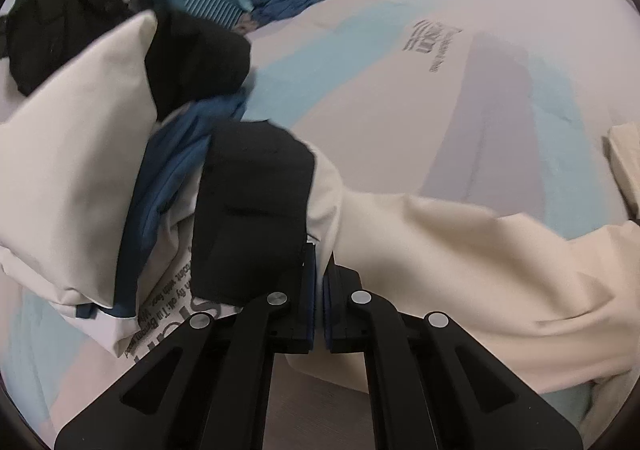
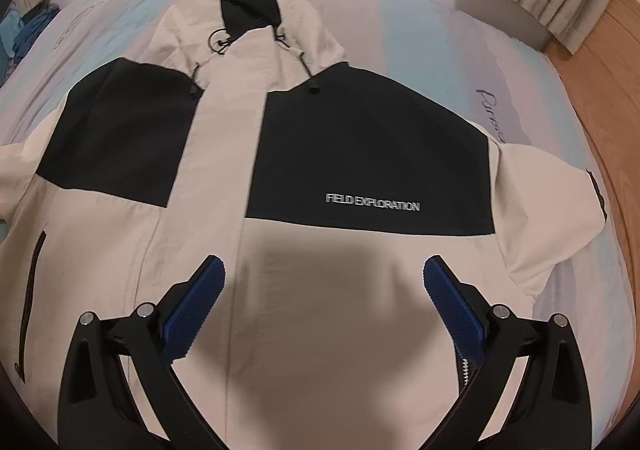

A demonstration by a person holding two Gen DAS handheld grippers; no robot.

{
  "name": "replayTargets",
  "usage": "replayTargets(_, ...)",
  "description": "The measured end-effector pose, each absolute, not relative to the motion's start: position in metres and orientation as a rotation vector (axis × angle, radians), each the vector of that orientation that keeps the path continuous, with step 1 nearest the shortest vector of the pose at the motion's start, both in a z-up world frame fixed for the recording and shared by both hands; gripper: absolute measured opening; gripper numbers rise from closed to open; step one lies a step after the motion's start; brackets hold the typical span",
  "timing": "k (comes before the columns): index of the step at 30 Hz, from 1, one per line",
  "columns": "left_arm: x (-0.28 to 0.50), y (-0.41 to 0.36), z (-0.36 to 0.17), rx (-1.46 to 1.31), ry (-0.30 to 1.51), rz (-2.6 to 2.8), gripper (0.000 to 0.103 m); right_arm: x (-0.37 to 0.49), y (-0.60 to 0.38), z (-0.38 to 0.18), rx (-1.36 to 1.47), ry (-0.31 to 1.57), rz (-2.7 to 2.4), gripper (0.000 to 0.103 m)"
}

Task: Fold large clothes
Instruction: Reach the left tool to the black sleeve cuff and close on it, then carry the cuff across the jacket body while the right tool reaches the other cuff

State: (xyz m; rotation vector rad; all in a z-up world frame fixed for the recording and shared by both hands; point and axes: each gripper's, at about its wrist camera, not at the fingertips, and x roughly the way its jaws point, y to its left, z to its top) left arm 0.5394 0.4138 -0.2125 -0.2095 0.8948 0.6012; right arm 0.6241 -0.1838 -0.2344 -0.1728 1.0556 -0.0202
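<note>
Pastel bedsheet [image 2: 420, 30] under cream-black jacket [image 2: 280, 290]; wooden floor [image 2: 612, 98] beside.

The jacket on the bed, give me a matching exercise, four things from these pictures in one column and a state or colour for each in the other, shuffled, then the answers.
Things:
1. left gripper
2. right gripper
3. jacket chest panel
4. folded clothes pile

States or colours:
A. blue
B. jaws wide apart above the jacket, holding nothing
C. black, lettered FIELD EXPLORATION
D. jaws shut, cream fabric pinched between the pads

Pairs: 1-D, 2-B, 3-C, 4-A
</note>
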Motion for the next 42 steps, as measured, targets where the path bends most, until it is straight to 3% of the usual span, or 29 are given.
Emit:
replayTargets(6,0.55,0.367,-0.173,-0.178,0.834,0.542,0.0,0.614,-0.208,-0.226,-0.129,1.04,-0.041,0.096)
replayTargets(18,0.593,0.192,-0.114,-0.045,0.751,0.309,0.0,0.596,-0.297,-0.203,-0.072,0.992,-0.072,0.096)
replayTargets(42,0.658,-0.224,-0.181,0.07,0.874,-0.029,0.0,0.65,-0.58,-0.231,-0.135,1.02,-0.216,0.096)
